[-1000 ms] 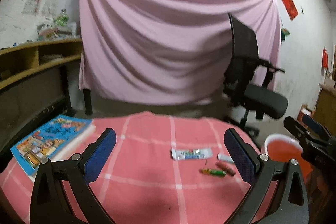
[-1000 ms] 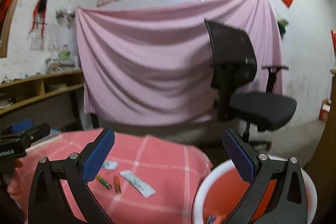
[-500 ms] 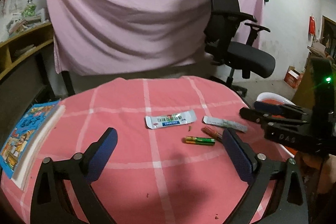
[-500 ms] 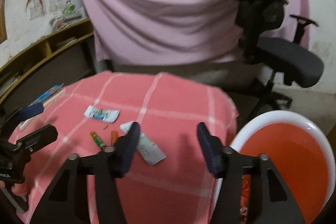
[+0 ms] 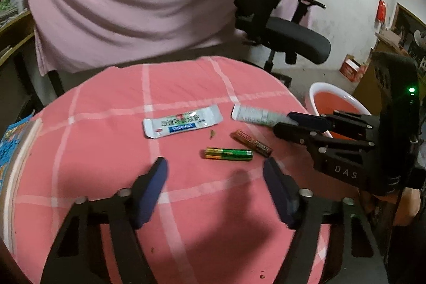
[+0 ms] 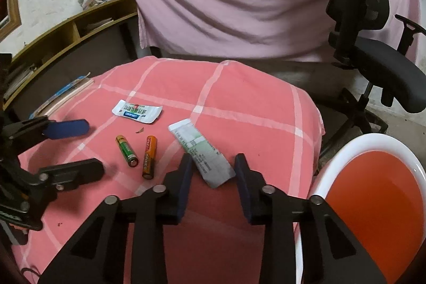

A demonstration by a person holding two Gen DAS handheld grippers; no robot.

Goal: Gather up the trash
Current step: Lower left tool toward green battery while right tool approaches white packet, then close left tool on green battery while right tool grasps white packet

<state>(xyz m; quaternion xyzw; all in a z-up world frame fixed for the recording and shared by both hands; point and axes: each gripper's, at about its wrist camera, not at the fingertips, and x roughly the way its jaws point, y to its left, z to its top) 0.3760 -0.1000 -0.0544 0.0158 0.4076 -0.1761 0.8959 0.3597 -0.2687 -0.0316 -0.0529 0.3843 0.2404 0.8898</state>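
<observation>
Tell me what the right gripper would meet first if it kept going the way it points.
Probably the grey-green wrapper: its near end lies between the closing jaws of the right gripper, untouched as far as I can tell. Under it is the pink tablecloth.

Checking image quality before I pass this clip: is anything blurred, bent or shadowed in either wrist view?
Left wrist view: left hand-held gripper smeared by motion, its shadow dark on the pink checked tablecloth; green battery sharp. Right wrist view: sharper, grey-green flat sachet readable as an object; wooden shelf bowed by the fisheye; dim corners.
</observation>
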